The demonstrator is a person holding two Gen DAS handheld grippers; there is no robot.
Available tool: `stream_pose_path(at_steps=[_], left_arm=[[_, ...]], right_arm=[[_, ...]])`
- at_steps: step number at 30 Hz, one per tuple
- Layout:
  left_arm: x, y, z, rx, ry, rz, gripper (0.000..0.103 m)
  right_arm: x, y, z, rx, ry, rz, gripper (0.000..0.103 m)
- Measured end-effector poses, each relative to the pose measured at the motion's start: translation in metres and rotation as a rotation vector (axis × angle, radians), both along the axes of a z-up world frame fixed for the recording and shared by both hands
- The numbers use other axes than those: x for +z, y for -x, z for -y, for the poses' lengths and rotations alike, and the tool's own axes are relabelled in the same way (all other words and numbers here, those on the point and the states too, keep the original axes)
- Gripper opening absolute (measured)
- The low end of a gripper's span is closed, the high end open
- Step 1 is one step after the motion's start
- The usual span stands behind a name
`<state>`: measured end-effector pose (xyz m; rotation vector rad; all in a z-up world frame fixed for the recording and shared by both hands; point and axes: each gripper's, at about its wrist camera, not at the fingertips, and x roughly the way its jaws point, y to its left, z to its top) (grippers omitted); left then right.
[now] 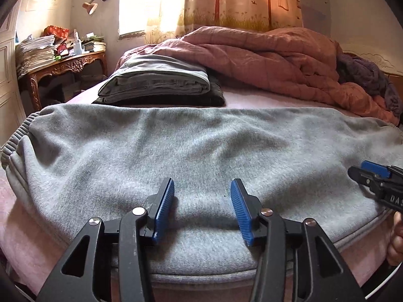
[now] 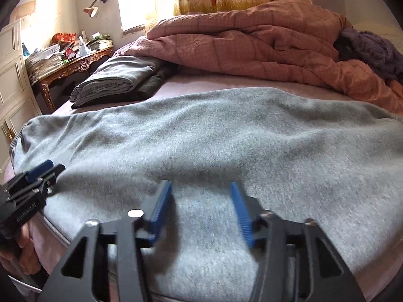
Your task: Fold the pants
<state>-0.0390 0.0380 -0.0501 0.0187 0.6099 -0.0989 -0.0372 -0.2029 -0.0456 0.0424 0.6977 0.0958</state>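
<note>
Grey pants (image 1: 201, 141): soft fleece, folded lengthwise, lying flat across near edge of bed (image 1: 264, 100), ribbed waistband at left. Left hand-held gripper (image 1: 202, 188) and right hand-held gripper (image 2: 201, 191): both released above fabric, grasping nothing.

Rumpled quilt (image 1: 264, 58), cluttered desk (image 1: 63, 63), lamp (image 1: 90, 6).

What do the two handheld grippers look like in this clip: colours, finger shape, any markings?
Both the left gripper and the right gripper are black, with triangular cut-outs in the arms, silver pivot pins and ribbed blue pads. White lettering runs along each body, only partly legible. A white cable shows at the frame edge.
</note>
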Motion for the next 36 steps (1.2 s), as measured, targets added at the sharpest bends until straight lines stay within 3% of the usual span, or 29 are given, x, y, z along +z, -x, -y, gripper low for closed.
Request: stream_pose_path(at_steps=[3,5,6,9,12,16,20,24,26,30,33,36], left_arm=[[0.008,0.005,0.000,0.025,-0.017,0.019,0.066],[0.017,0.010,0.001,0.051,-0.023,0.051,0.092],[0.022,0.014,0.001,0.058,-0.017,0.068,0.095],[0.031,0.017,0.007,0.008,0.000,0.053,0.096],[0.026,0.020,0.022,-0.033,-0.031,0.017,0.096],[-0.003,0.026,0.034,-0.032,-0.070,-0.039,0.097],[-0.013,0.043,0.038,0.050,-0.091,0.019,0.097],[-0.016,0.044,0.036,0.052,-0.069,0.020,0.097],[-0.015,0.045,0.035,0.047,-0.072,0.017,0.097],[0.003,0.040,0.029,-0.003,-0.019,-0.028,0.090],[0.033,0.028,0.027,-0.041,-0.019,-0.032,0.086],[0.055,-0.009,0.029,-0.047,-0.028,-0.099,0.086]], right_arm=[[-0.001,0.008,0.005,0.004,0.035,0.012,0.064],[0.000,0.015,0.016,-0.051,0.012,0.022,0.064],[0.000,0.020,0.021,-0.052,-0.005,0.021,0.064],[-0.001,0.033,0.020,-0.005,0.039,0.023,0.070],[-0.003,0.056,0.014,0.001,0.123,0.069,0.079],[-0.005,0.069,0.021,0.001,0.096,0.078,0.082],[0.005,0.068,0.021,0.014,0.106,0.084,0.084],[0.028,0.049,0.027,0.004,0.056,0.105,0.085],[0.034,0.032,0.029,0.006,0.017,0.073,0.087],[0.008,0.007,0.034,-0.002,-0.043,-0.067,0.087],[-0.001,0.020,0.023,0.001,0.059,-0.002,0.087],[-0.004,0.032,0.014,-0.018,0.121,0.041,0.087]])
